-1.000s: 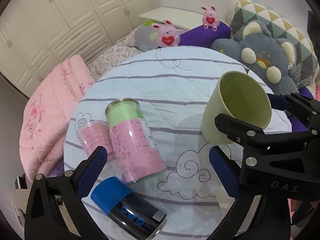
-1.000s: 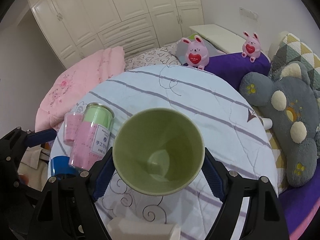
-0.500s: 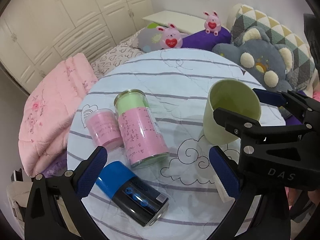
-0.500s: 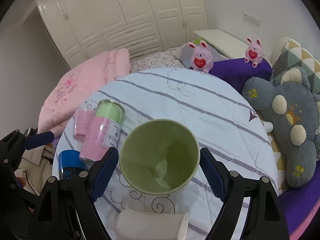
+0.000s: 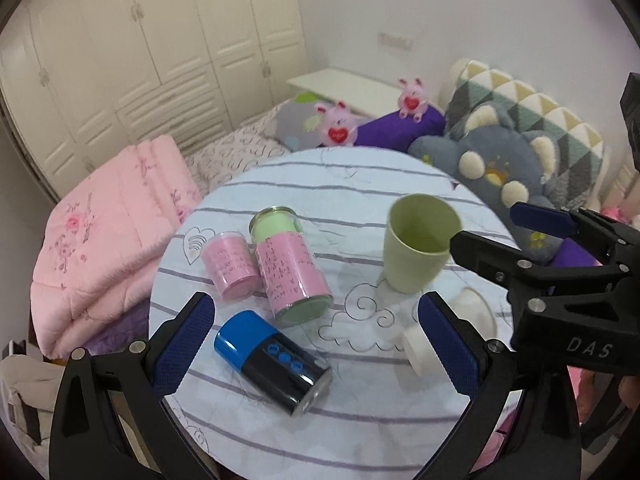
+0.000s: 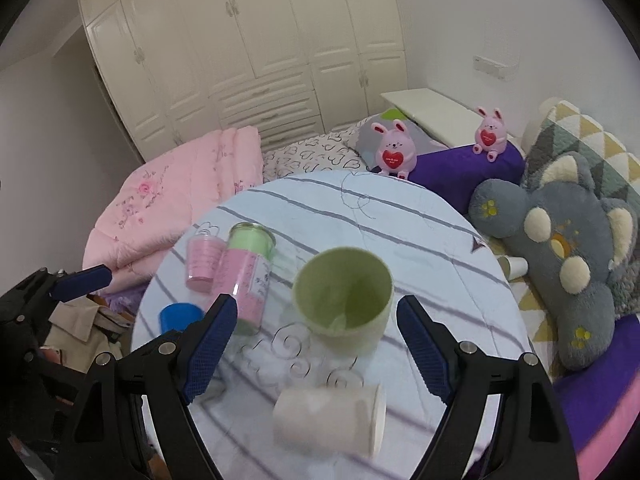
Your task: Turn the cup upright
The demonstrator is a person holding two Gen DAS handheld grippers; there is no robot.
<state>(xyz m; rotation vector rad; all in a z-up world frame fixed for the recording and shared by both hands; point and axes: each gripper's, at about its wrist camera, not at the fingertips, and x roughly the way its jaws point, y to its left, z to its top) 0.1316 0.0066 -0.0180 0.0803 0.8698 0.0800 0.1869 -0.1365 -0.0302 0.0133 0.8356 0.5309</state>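
Green cup now stands mouth-up on the round surface in your left wrist view, at about two o'clock from your left gripper, which gapes wide with nothing between its pads. A second ago your right gripper clasped that cup; here it has let go.

From the right wrist, the cup sits at twelve o'clock, free of your right gripper, spread wide and backed away. A white paper cup lies on its side at six o'clock. The flip looks done.

the left gripper hangs with its jaws spread wide, gripping nothing. the right gripper is likewise spread wide and empty.
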